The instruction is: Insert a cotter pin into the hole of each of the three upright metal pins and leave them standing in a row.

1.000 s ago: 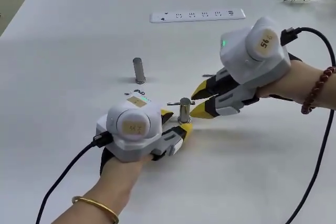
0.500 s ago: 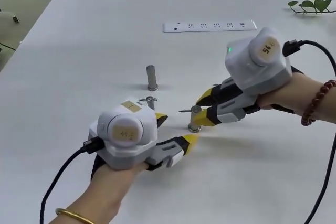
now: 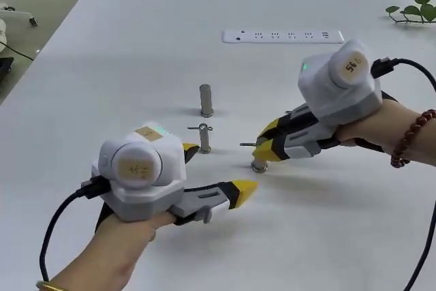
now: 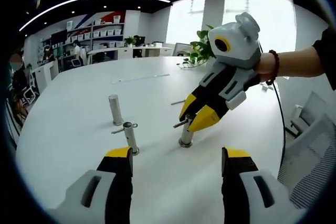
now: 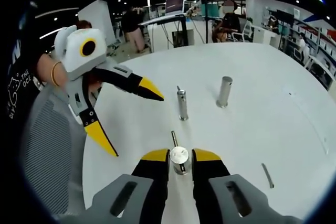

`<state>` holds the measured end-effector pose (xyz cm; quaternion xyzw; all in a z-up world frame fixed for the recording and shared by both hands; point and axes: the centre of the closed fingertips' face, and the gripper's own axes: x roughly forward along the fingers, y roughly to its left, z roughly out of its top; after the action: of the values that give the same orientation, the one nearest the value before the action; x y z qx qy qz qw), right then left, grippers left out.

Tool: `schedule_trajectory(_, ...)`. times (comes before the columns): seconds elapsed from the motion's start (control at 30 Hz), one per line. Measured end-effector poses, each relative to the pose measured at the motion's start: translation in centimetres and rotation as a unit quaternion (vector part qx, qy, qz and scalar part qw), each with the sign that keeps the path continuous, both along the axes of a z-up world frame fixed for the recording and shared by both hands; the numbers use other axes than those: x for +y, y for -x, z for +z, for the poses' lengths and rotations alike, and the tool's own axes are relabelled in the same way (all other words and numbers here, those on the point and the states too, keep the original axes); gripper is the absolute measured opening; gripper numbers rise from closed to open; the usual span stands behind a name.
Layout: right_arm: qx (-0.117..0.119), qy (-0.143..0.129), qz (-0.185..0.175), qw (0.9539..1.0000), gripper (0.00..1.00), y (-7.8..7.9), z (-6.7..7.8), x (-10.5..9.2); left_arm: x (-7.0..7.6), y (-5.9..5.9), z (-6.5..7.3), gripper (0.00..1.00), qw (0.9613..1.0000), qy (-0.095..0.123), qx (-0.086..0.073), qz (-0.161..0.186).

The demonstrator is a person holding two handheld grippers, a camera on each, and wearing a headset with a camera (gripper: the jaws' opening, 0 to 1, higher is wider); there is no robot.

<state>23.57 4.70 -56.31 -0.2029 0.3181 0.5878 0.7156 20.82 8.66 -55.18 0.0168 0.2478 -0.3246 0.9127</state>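
Observation:
Three upright metal pins stand on the white table. The far pin has nothing through its hole. A cotter pin crosses the top of the middle pin. My right gripper is shut on the top of the third pin, and a cotter pin sticks out of it. My left gripper is open and holds nothing, a short way in front of the middle and third pins.
A loose cotter pin lies on the table to the right of the held pin. At the back are a white power strip and, at the far right edge, a green plant. Black cables trail from both grippers.
My left gripper let go of the third pin, opened and drew back towards me. My right gripper moved in and shut on that pin's top. The camera has shifted.

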Motion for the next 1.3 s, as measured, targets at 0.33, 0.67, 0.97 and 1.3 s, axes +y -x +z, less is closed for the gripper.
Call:
schedule_trajectory(0.33, -0.013, 0.001, 0.011, 0.9999, 0.09, 0.1, -0.1, 0.1, 1.1, 0.5, 1.5, 0.77, 0.9996, -0.018, -0.021, 0.000)
schedule_trajectory(0.67, -0.018, 0.003, 0.015, 0.9997, 0.08, 0.1, 0.0, 0.1, 2.0, 0.5, 2.0, 0.86, 0.9994, -0.007, -0.033, 0.004)
schedule_trajectory(0.97, -0.023, 0.004, 0.015, 0.9996, 0.08, -0.1, 0.0, 0.2, 2.0, 0.3, 2.7, 0.95, 0.9988, 0.009, -0.047, 0.000)
schedule_trajectory(1.3, -0.026, 0.006, 0.015, 0.9995, 0.08, -1.1, 0.1, 0.6, 2.1, 0.4, 2.4, 0.99, 0.9990, 0.005, -0.045, -0.003)
